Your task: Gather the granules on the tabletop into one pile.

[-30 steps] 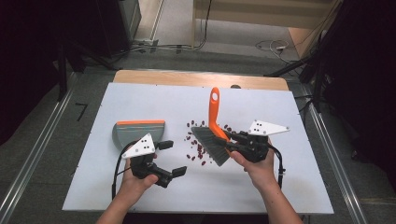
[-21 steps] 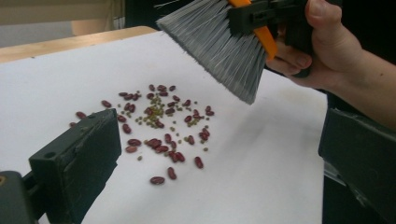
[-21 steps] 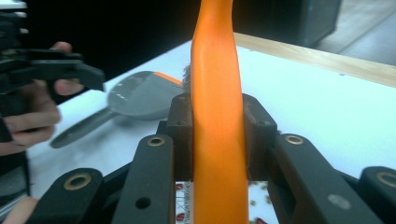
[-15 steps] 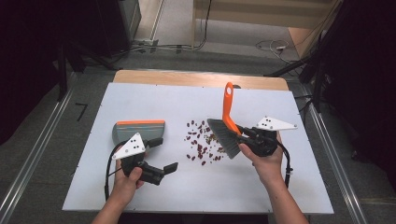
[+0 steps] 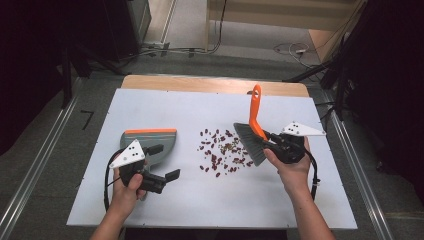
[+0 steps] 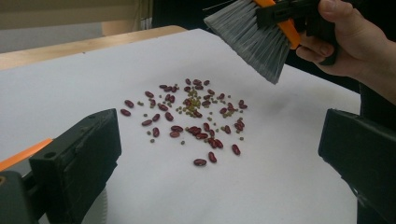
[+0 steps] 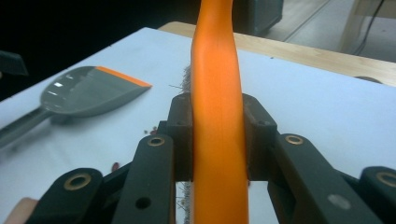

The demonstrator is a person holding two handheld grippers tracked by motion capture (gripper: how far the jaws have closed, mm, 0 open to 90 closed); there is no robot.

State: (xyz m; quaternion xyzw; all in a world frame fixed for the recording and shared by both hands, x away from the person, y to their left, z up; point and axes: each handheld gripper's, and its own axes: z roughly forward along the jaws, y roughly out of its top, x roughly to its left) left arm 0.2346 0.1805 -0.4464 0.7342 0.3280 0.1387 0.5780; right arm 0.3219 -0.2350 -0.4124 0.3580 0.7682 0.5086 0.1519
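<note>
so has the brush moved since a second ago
Yes. The brush has swung rightward off the beans, toward the table's right edge.

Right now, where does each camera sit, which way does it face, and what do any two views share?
High view: above the person's side, facing forward and down on the table; both forearms, left gripper, right gripper.
Left gripper view: on the left gripper, facing over the beans toward the brush; open jaws rise at both sides.
Right gripper view: on the right gripper, facing along the brush handle toward the dustpan.
Shared: high and left gripper views show beans and brush bristles.
</note>
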